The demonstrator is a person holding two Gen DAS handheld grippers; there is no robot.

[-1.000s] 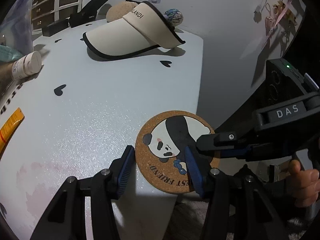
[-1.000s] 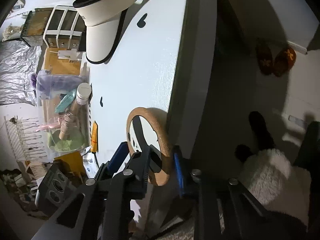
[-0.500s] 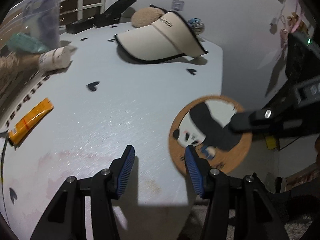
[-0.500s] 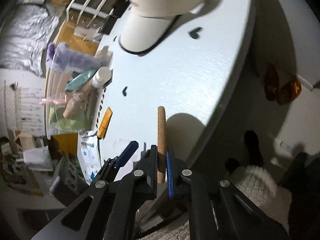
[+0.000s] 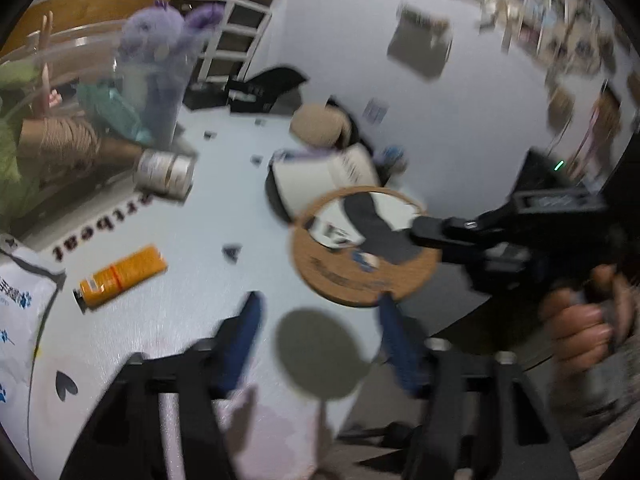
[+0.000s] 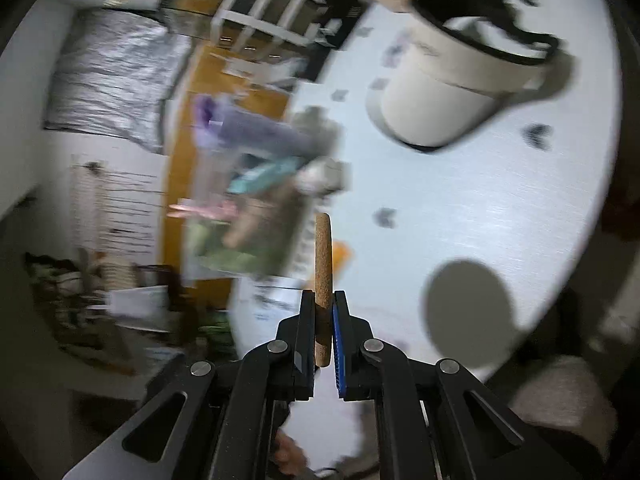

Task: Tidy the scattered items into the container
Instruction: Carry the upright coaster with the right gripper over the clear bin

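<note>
The right gripper [image 6: 323, 320] is closed tight on the rim of a round cork coaster [image 6: 323, 264], which stands edge-on between its jaws and projects straight ahead of them. From the left wrist view the same coaster [image 5: 360, 248] shows its printed panda face, lifted clear of the white table [image 5: 192, 300] with its round shadow cast below. The left gripper [image 5: 316, 340] stands wide open and holds nothing, its blue pads [image 5: 244, 332] spread just above the table surface, beneath and near the coaster. Ahead and to the left of the left jaws lies an orange tube [image 5: 120, 276] flat on the table; beyond that, a clear container [image 5: 132, 92] already holding a purple plush and other items, with a white bottle [image 5: 166, 176] lying at its base. A cream visor cap [image 6: 452, 92] rests farther ahead. The coaster is judged light, stiff and thin, with a grippy cork surface; an edge pinch as now held should suffice, though a glancing knock against the container wall could twist it in the jaws.
</note>
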